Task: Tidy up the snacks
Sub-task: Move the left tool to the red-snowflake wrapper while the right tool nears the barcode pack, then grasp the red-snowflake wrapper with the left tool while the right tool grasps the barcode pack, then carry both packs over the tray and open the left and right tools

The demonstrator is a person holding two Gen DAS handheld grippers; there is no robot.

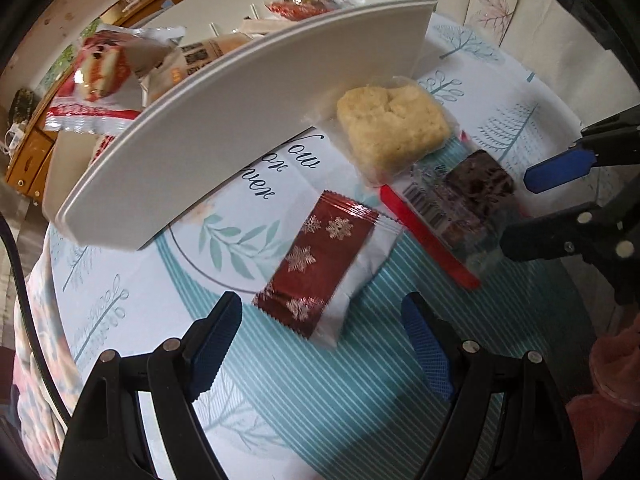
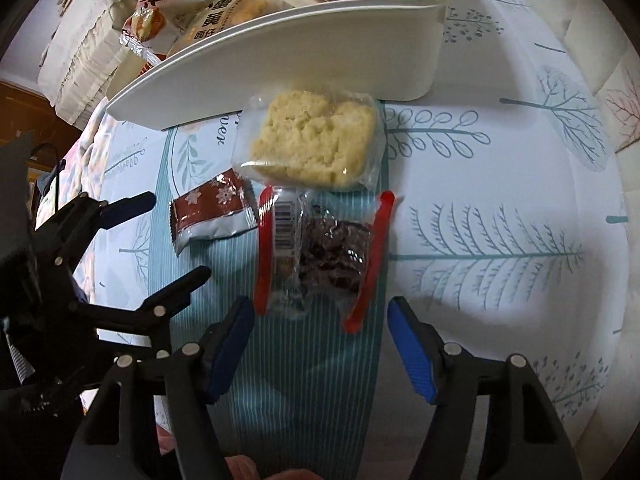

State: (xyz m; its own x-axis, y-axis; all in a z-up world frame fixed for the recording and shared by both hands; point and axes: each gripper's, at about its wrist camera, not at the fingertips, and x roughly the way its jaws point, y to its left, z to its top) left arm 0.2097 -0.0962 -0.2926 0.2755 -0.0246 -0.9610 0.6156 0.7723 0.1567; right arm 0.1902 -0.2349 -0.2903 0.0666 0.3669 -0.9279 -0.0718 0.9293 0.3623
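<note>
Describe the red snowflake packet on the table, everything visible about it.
The red snowflake packet is a small, sealed, glossy foil wrapper: dark red with pale snowflakes on one side, silver-white along the other, crimped at both ends. It lies flat on the tablecloth, slightly puffed, just ahead of the open left gripper, untouched. The red-edged dark snack pack lies beside it, the white bin beyond. Whether it touches that pack is unclear.

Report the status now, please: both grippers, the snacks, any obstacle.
Left gripper open, empty, facing red snowflake packet. Right gripper open, empty, facing dark brownie packet. Pale cake packet lies against white bin. Nothing blocks.
</note>
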